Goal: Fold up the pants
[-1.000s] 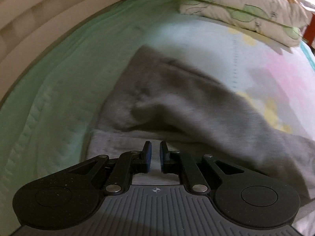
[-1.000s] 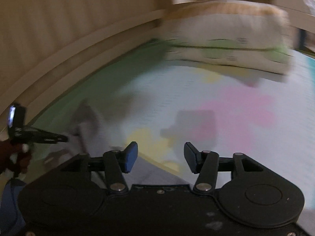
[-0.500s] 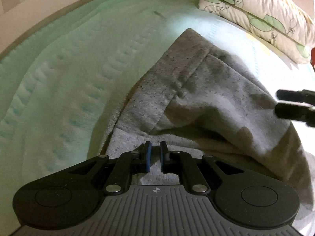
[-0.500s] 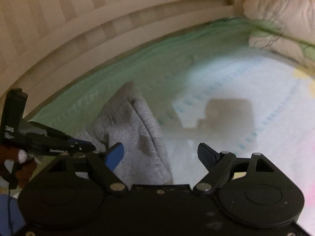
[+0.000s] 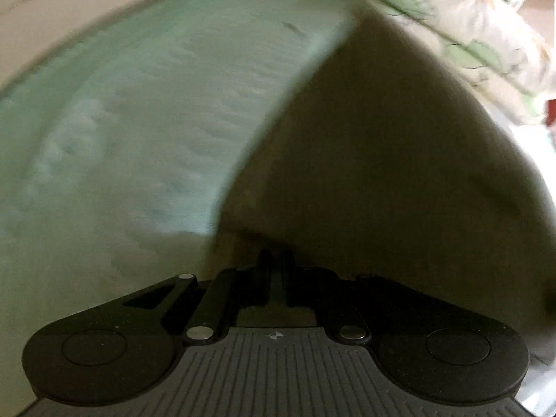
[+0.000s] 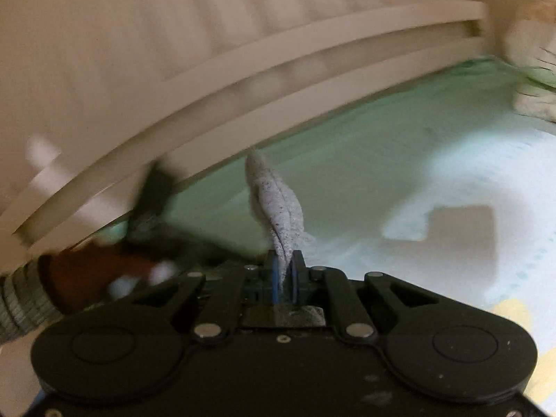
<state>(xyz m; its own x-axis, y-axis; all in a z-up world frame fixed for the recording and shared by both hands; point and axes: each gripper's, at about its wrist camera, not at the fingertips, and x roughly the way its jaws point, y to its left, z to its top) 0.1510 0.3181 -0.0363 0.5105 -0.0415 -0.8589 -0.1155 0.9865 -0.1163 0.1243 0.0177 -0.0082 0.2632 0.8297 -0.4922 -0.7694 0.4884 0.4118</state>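
Note:
The grey pants (image 5: 382, 173) rise as a dark, blurred sheet over the right half of the left wrist view. My left gripper (image 5: 276, 260) is shut on their near edge, and the cloth hides what lies behind it. In the right wrist view a bunched grey fold of the pants (image 6: 278, 208) stands up from my right gripper (image 6: 285, 278). Its jaws are closing, and the blue pads press on the cloth between them. A blurred hand (image 6: 87, 274) with the other gripper shows at the left, low over the bed.
A mint-green and white quilted sheet (image 5: 139, 121) covers the bed. Patterned pillows (image 5: 469, 34) lie at the far right. A beige slatted rail (image 6: 243, 69) runs along the bed's far side, close behind the hand.
My right gripper swung left toward the pants and went from wide open to closed on a grey fold. In the left wrist view the cloth has come up and now fills the right side.

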